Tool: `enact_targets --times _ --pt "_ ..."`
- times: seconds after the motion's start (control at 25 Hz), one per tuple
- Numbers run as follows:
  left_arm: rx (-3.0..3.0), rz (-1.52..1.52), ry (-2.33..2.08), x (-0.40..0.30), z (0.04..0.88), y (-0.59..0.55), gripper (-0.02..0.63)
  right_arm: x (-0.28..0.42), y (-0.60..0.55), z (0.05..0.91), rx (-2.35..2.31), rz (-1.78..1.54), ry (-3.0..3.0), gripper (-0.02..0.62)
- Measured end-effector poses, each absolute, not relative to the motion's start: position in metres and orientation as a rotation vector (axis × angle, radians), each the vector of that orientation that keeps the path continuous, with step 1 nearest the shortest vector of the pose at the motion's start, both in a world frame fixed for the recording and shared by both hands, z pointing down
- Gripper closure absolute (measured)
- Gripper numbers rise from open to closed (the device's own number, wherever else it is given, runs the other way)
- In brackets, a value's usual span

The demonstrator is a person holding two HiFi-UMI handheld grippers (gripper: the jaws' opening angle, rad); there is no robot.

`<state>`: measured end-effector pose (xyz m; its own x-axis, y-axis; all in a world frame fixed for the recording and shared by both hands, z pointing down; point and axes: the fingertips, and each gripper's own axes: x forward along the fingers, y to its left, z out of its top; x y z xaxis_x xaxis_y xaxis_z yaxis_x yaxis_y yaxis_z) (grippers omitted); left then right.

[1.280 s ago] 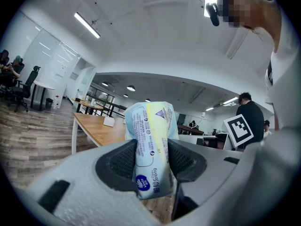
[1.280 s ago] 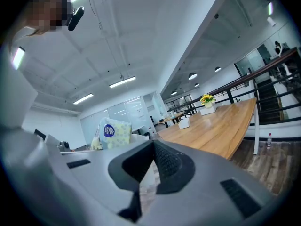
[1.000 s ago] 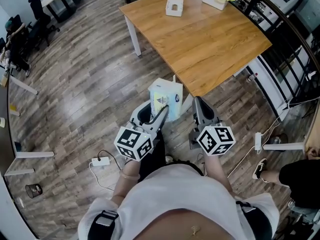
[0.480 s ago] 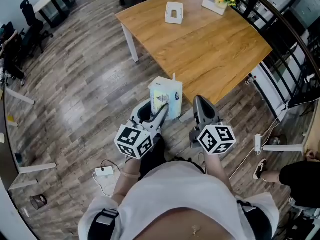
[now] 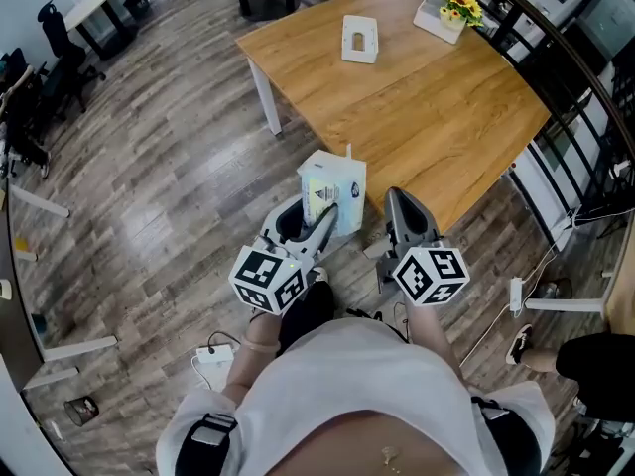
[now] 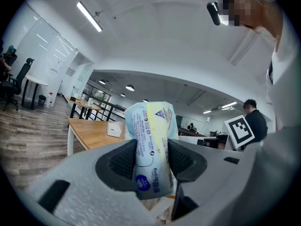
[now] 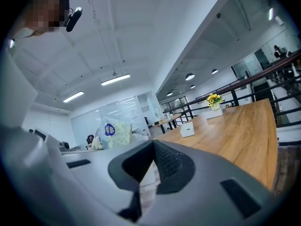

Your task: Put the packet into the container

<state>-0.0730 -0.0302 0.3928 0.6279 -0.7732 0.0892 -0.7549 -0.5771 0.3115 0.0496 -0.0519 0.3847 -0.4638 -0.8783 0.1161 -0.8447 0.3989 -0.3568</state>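
**Now: packet clamped in the left claw, by the near corner of the table**

From my seat at the remote station, the left gripper (image 5: 325, 214) is clenched on the packet (image 5: 333, 188). In the left gripper view both ribbed pads press into its sides. The packet stands upright between them, pale blue and yellow, with printed text and a dark blue round logo near its lower end. About half of it sticks out past the jaw tips.

The right gripper (image 5: 399, 206) sits just to the right of the left one, level with it. Its jaws are closed together with nothing between them, and in its own view the pads meet in a narrow V.

In the head view the packet is held in the air just beside the near corner of the wooden table (image 5: 417, 97), over the plank floor. Far across the tabletop lies a small white box (image 5: 359, 40) with an opening in its top. I cannot tell whether that is the container. Further right, at the far edge, is a white planter of yellow flowers (image 5: 454, 10).

A white power strip (image 5: 213, 353) lies on the floor at near left. At near right I see another person's leg and shoe (image 5: 518, 343).
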Motion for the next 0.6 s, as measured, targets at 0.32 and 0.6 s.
enact_targets --times 0.32,0.6 --pt "2.543 -0.070 -1.204 -0.090 0.400 -0.068 0.416 0.033 -0.089 0.393 -1.598 -0.577 2.525 0.583" --pt "2.549 -0.077 -1.182 -0.097 0.404 -0.092 0.416 0.032 -0.112 0.400 -1.629 -0.590 2.487 0.583"
